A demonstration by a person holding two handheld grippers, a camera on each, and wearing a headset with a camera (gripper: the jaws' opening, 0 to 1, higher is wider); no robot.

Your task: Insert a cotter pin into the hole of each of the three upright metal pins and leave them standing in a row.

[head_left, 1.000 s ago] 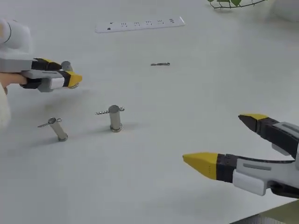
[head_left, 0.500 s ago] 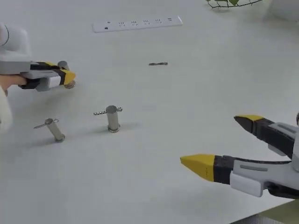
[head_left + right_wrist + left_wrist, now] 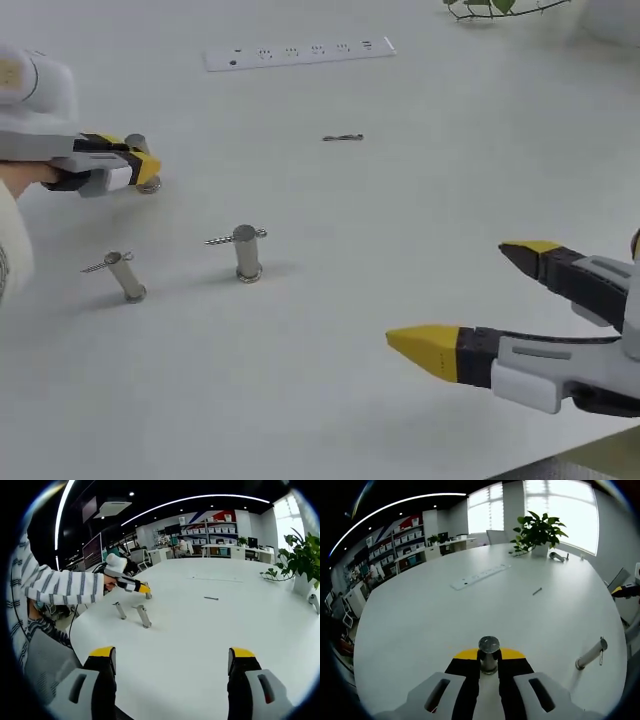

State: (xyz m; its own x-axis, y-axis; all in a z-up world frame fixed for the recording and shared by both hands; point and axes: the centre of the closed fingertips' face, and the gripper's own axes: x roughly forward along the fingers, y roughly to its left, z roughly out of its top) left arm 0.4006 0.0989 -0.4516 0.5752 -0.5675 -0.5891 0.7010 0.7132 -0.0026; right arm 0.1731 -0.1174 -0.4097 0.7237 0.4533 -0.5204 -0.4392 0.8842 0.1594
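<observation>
My left gripper (image 3: 143, 168) is at the far left, shut on a plain metal pin (image 3: 489, 645) that stands upright with its foot at the tabletop. Two more metal pins carry cotter pins through their heads: one upright (image 3: 245, 254), the other (image 3: 124, 275) leaning left. A loose cotter pin (image 3: 343, 137) lies farther back on the white table (image 3: 330, 300). My right gripper (image 3: 470, 300) hovers open at the lower right, nothing between its yellow tips. In the right gripper view the two pinned pins (image 3: 144, 616) stand beyond the open right gripper (image 3: 172, 656), with the left gripper (image 3: 132, 586) behind them.
A white power strip (image 3: 300, 52) lies at the back of the table. A potted plant (image 3: 537, 530) stands near the far edge. A person's striped sleeve (image 3: 60, 587) reaches in from the left. The table's near edge runs by my right gripper.
My left gripper has drawn a little to the left with the metal pin in it. The right gripper and the two pinned pins have stayed put.
</observation>
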